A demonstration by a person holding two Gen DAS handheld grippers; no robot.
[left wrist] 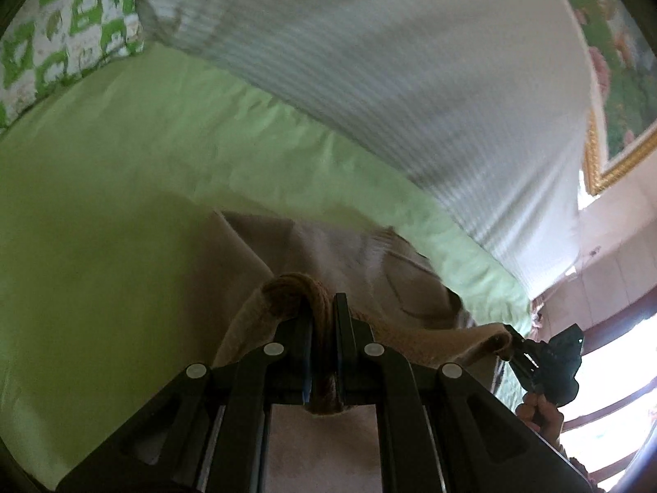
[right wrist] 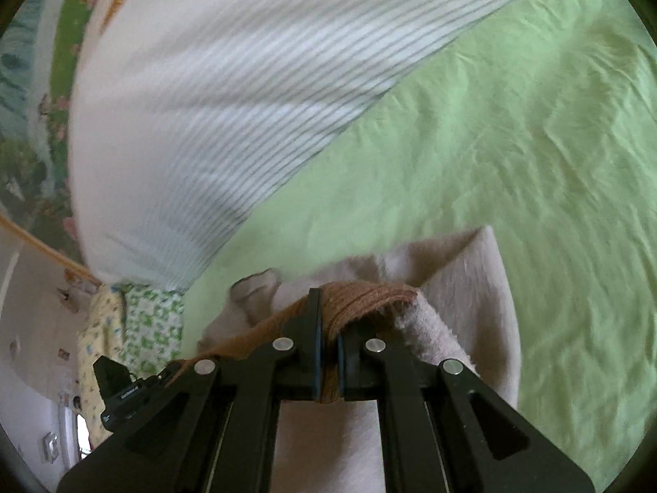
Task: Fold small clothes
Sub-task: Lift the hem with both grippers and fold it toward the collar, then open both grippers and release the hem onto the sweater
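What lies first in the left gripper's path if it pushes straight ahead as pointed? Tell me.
The left gripper, shut on the beige garment, would drive that cloth ahead of it and likely meet the green bedsheet first; depth is unclear.

The garment (right wrist: 468, 287) is soft cloth, pale beige and fuzzy on its face, with a tan ribbed-knit band (right wrist: 361, 300) frayed along one edge. The left tongs (left wrist: 324, 308) and right tongs (right wrist: 328, 320) look like matt black plastic, with small round silvery metal pins at the joints. The bed sheet (right wrist: 513, 143) is thin, matt green cloth, finely creased. The striped cover (right wrist: 205, 102) is pale cloth with a ribbed look. The pillow (left wrist: 70, 28) is printed cloth. The picture frame (left wrist: 616, 164) has a glossy, carved gilt finish.
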